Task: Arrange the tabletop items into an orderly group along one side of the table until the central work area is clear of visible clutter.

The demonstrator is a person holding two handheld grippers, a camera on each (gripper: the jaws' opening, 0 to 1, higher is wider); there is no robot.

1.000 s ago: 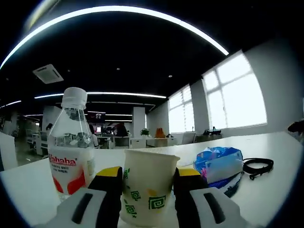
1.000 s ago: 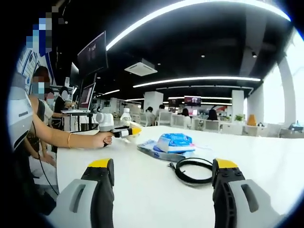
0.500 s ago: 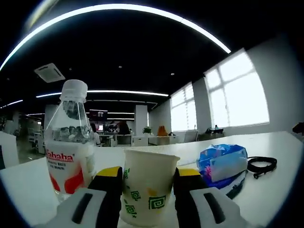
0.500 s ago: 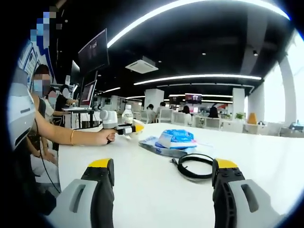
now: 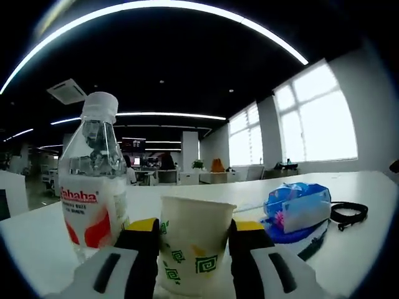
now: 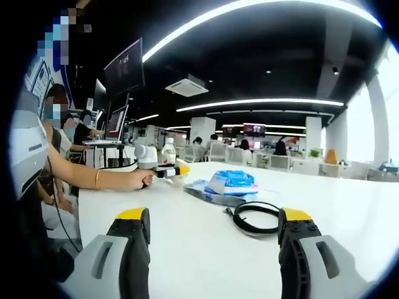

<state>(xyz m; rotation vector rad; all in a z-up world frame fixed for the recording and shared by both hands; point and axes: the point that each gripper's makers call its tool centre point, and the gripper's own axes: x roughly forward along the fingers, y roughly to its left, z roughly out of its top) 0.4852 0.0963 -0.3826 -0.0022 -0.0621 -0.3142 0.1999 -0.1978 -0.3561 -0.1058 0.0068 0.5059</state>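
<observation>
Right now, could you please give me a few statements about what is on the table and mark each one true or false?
1. The left gripper is closed on a paper cup. True.
2. The water bottle has its cap off. False: a white cap is on it.
3. The right gripper is holding the black cable. False: its jaws stand wide open and empty, with the cable lying on the table beyond them.
4. The blue packet lies between the cup and the cable in the left gripper view. True.
5. The bottle lies on its side. False: it stands upright beside the cup.
</observation>
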